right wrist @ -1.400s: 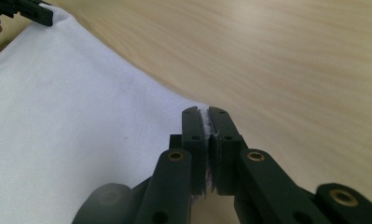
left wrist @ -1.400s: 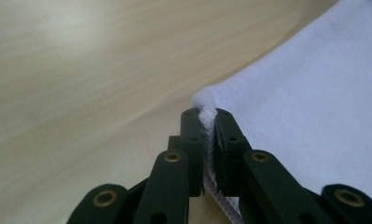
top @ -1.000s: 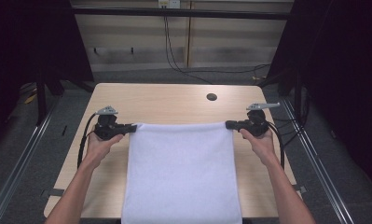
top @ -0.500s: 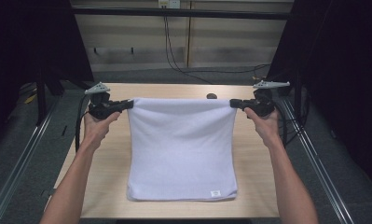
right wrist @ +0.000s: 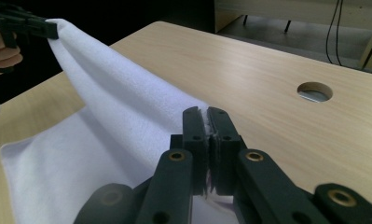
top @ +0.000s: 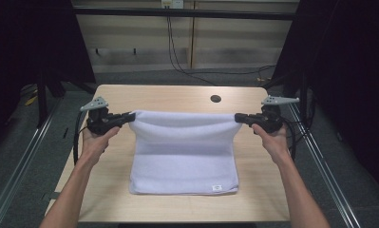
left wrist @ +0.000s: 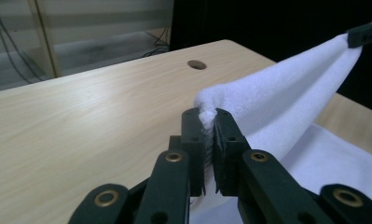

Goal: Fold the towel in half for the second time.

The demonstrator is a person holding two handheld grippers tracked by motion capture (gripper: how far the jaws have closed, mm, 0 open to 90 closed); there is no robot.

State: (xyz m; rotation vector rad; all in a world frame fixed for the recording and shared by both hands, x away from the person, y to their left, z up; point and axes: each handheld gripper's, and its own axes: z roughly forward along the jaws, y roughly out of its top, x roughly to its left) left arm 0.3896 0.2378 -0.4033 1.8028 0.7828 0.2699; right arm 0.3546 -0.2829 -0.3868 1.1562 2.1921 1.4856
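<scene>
Folding towel | far edge raised off surface, carried toward 6 o'clock since a second ago | left tongs, right tongs clamped on corners | fold judged half done

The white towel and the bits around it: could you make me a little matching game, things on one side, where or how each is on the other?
Things:
1. towel
2. left gripper
3. right gripper
4. round hole

States:
A. shut on the towel's right corner
B. in the table top, beyond the towel
C. far edge lifted, near edge on the table
D. shut on the towel's left corner

Pairs: 1-C, 2-D, 3-A, 4-B
</scene>
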